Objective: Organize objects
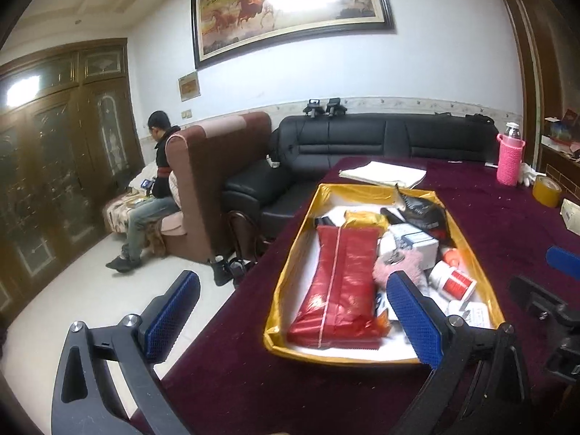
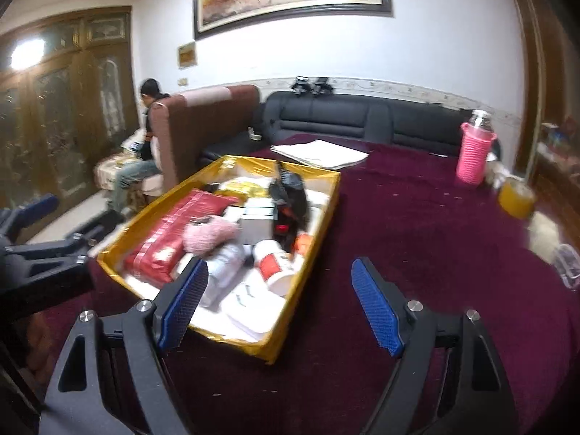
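- Hovering both grippers at the near end of the gold tray [image 1: 290,253], sitting on the maroon tablecloth [image 1: 507,224].
- Left gripper [image 1: 293,319] spread wide, holding nothing, one pad over the tray's near right corner, the other out past its left wall.
- Right gripper [image 2: 279,304] also gaping wide and empty, straddling the tray's near right corner, one pad over the contents, the other over bare cloth.
- Already lying inside the tray: red foil packet [image 1: 337,286], pink fuzzy thing [image 2: 208,235], white pill bottle with red label [image 2: 275,266], white box [image 1: 417,241], black bag [image 2: 290,195] at the far end.
- Sitting outside, beyond the tray's far end: stack of papers [image 1: 384,174]; off to its right: pink-sleeved bottle [image 2: 473,156] and tape roll [image 1: 547,190].
- Looking like either a pile waiting for sorting or stuff already gathered; can't tell which.
- Risks, guessing here: snagging the tray's floppy foil wall with a pad and dragging the whole thing; pill bottle rolling away if nudged; slippery foil packet squirting out of a pinch; clashing the two grippers, crowding the same corner.
- Right view pretty blurry, so aiming there likely sloppy.
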